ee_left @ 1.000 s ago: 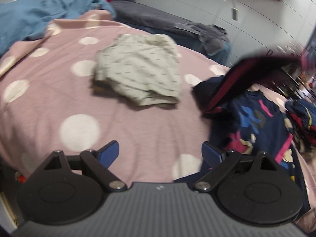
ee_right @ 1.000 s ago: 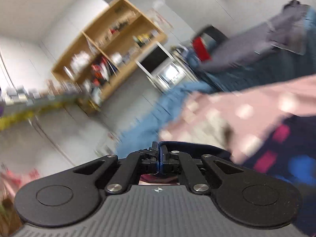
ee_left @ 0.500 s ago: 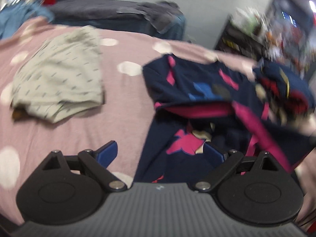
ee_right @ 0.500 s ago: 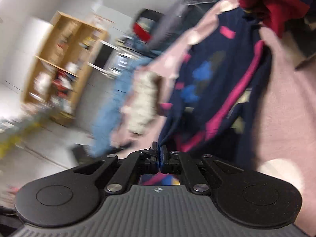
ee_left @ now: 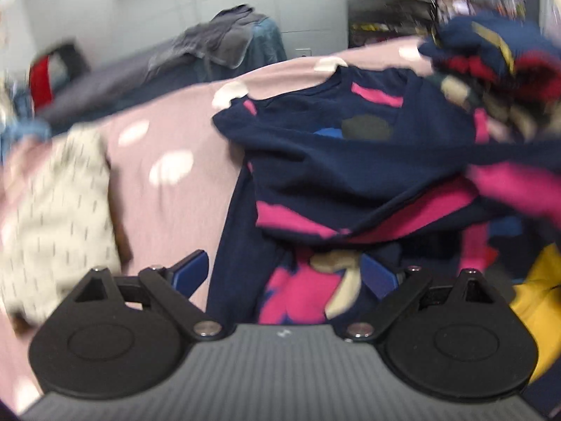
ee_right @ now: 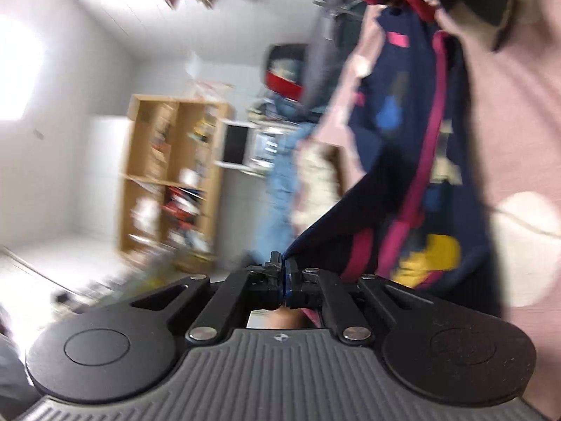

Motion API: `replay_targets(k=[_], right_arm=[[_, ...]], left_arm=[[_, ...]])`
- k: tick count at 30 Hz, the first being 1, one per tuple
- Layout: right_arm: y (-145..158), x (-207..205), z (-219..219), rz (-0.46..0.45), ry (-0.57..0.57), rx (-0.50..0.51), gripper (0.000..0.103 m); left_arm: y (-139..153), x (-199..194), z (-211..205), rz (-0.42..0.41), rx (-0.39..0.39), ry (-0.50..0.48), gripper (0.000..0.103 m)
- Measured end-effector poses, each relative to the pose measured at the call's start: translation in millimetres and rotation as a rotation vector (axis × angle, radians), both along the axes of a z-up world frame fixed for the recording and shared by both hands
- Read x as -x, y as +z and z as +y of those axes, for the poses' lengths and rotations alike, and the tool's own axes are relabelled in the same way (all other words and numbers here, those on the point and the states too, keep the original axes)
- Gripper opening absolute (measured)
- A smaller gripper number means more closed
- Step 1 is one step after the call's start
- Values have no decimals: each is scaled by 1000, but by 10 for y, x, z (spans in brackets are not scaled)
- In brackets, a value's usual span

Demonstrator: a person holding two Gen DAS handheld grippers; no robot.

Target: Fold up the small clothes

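From my remote station: my left gripper (ee_left: pixel 285 272) hangs with its blue-padded jaws spread wide above the near part of a navy garment (ee_left: pixel 343 161) printed with pink, blue and cream shapes; nothing is pinched between the pads. The garment lies partly doubled over on a pink spotted bedcover (ee_left: pixel 168 189), one layer lying across the rest and showing a pink band along its underside.

To its left on the same cover sits a folded pale grey garment (ee_left: pixel 52 210) with small dark dashes, well apart from the navy one. At the upper right a heap of dark red and navy clothes (ee_left: pixel 491 66) touches the navy garment's far edge. A yellow patch (ee_left: pixel 540 291) shows at the right (too blurred for me to say what it belongs to). Grey clothing (ee_left: pixel 224 42) is draped behind the bed.

My right gripper (ee_right: pixel 283 273), its view rolled onto one side, has its jaws pressed together on a corner of the navy garment (ee_right: pixel 403 133), and the cloth runs away taut from the tips toward the bedcover (ee_right: pixel 508 122). A wooden shelf unit (ee_right: pixel 168 175) crowded with small items stands against the white wall, blurred.
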State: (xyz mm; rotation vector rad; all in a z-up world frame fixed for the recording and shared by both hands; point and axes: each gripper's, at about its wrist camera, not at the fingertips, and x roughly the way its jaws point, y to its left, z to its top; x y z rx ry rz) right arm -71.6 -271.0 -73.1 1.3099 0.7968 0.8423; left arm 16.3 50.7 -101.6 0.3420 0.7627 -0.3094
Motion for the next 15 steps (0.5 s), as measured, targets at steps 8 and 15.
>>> replay_targets(k=[8, 15], right_arm=[[653, -362, 47, -173, -5, -103, 3], [214, -314, 216, -22, 32, 51, 3]], left_arm=[[-230, -515, -282, -140, -132, 8, 95], [-26, -1151, 639, -129, -2, 324, 95]])
